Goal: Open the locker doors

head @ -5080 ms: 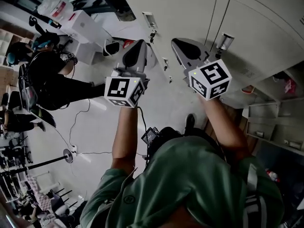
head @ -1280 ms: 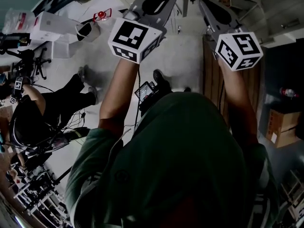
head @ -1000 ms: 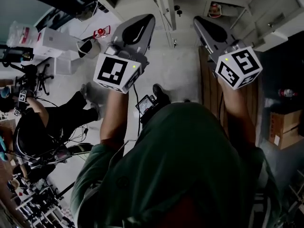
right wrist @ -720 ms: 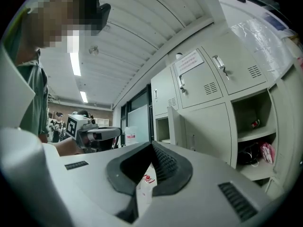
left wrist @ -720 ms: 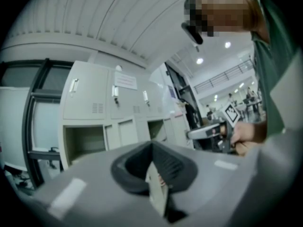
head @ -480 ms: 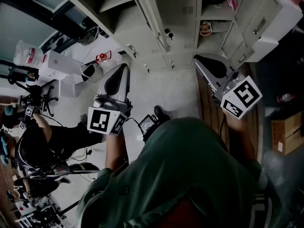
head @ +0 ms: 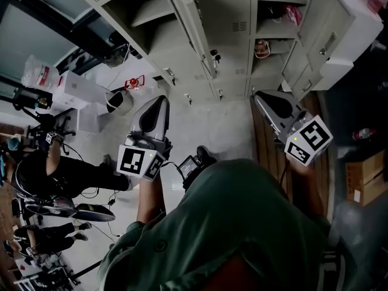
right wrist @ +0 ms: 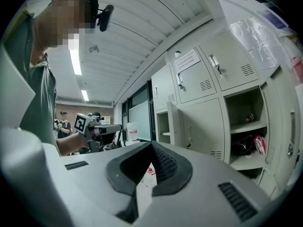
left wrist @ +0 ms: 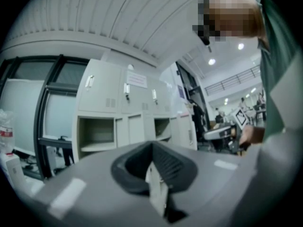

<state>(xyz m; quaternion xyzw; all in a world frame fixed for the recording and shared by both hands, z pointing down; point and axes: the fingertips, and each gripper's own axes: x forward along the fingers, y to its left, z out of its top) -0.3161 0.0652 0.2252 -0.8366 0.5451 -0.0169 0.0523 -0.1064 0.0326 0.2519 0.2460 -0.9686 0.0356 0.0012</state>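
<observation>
A bank of pale grey metal lockers (head: 233, 23) stands upright at the far side. In the left open compartment (head: 142, 11) only a shelf is seen. In the right open compartment (head: 273, 32) small red and pink items (head: 262, 47) are kept. A tall narrow door (head: 189, 23) is swung out toward the person. The left gripper (head: 161, 102) and right gripper (head: 259, 96) are held forward, apart from the lockers, jaws pressed together.

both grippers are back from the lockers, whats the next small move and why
Probably open the right gripper and lift it toward the handle of a closed upper door. Its jaws are together and empty, it is clear of the lockers, and some lower compartments stand open while the upper doors in view are shut.
</observation>
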